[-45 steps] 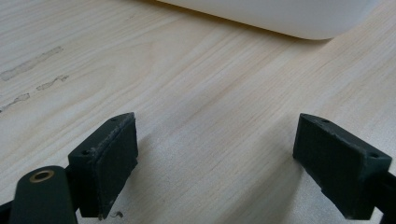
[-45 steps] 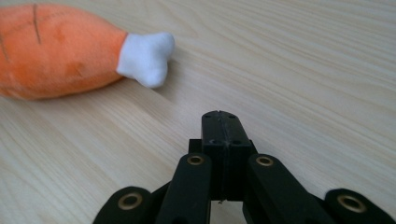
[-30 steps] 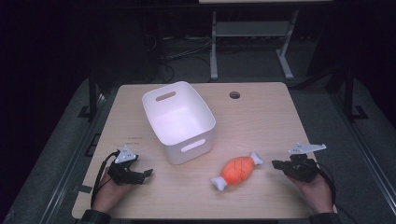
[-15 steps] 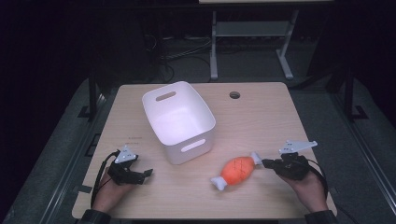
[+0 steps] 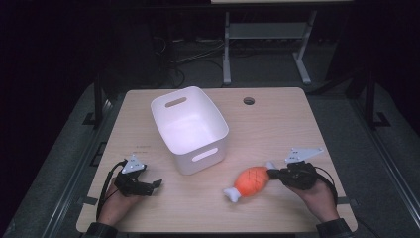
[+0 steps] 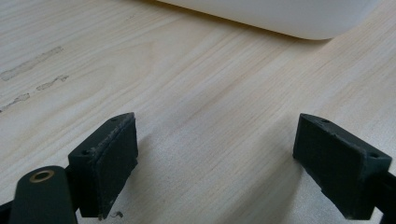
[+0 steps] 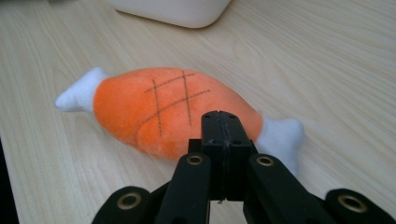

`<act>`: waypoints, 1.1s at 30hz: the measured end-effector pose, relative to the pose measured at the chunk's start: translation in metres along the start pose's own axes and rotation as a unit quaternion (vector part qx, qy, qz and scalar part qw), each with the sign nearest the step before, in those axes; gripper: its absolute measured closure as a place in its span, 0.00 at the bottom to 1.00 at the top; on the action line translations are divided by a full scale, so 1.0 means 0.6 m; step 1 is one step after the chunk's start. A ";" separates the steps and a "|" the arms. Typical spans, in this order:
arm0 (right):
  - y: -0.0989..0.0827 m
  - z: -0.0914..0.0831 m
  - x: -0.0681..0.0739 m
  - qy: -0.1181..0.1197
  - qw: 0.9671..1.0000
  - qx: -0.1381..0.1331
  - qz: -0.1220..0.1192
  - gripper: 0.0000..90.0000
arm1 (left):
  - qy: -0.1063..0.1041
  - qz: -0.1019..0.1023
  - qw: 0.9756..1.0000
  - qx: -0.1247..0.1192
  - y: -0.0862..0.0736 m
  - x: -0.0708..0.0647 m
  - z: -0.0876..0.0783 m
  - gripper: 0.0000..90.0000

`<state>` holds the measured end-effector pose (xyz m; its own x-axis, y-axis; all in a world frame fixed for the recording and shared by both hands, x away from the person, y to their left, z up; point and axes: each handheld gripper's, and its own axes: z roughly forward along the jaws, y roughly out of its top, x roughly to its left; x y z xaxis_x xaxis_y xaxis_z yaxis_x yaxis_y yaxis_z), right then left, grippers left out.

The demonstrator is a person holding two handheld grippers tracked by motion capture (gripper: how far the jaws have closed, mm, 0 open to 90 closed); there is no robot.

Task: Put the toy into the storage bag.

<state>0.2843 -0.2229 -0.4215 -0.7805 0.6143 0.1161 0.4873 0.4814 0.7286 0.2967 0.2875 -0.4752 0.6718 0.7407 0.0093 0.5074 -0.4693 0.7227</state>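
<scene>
An orange plush meat toy (image 5: 252,181) with white bone ends lies on the wooden table (image 5: 277,134), right of centre near the front. My right gripper (image 5: 271,173) points left at its right end, jaws pressed together with nothing between them. In the right gripper view the shut tips (image 7: 220,116) hang just over the toy (image 7: 159,107) near its right white knob; whether they touch it I cannot tell. My left gripper (image 5: 157,183) rests at the front left, pointing right. Its jaws (image 6: 215,154) stand wide open over bare wood.
A white plastic basket (image 5: 218,148) with slot handles stands empty at the table's middle, between the two hands. Its lower wall (image 6: 261,14) lies just ahead of the left gripper, and its corner (image 7: 173,9) shows beyond the toy. A round cable hole (image 5: 248,101) marks the far edge.
My right gripper has slid left across the table from the right edge up to the toy's right end. The left gripper and the toy have stayed put.
</scene>
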 end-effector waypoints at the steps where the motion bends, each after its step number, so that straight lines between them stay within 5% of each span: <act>1: 0.002 0.002 0.002 0.002 1.000 0.001 -0.003 0.99 | 0.000 0.000 1.000 0.000 0.000 0.000 0.000 0.15; 33: 0.023 0.043 0.073 0.079 0.995 0.015 -0.063 0.99 | 0.000 0.000 1.000 0.000 0.000 0.000 0.000 0.15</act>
<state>0.2669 -0.1728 -0.4237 -0.8871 0.4428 0.1306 0.3903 0.5684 0.7243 0.2967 0.2875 -0.4751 0.6715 0.7409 0.0097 0.5074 -0.4694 0.7226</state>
